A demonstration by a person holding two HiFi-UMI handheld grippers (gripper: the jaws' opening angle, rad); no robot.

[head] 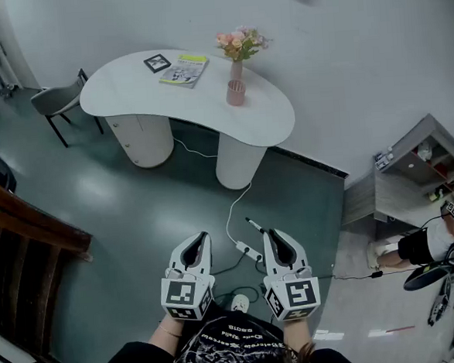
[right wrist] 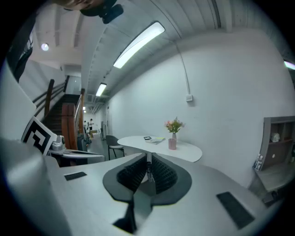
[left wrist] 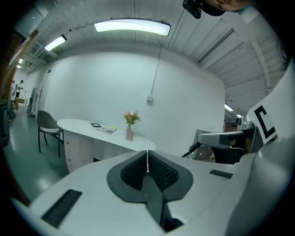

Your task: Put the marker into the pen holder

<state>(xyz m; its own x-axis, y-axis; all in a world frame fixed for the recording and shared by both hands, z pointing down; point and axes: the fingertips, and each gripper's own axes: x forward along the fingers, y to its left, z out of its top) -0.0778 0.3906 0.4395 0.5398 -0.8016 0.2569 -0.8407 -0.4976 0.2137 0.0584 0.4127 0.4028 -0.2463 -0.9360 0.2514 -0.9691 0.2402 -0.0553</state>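
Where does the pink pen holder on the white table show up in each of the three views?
Head view: pen holder at upper centre, on the white table, just below the flowers.
Left gripper view: pen holder small, left of centre, above the jaws.
Right gripper view: pen holder small, just right of centre, above the jaws.
Shared landmark: the flowers right by it.

Smooth, glossy white table top [head: 127, 89] — sheeny floor [head: 123, 193] — dark wooden rail [head: 30, 222].
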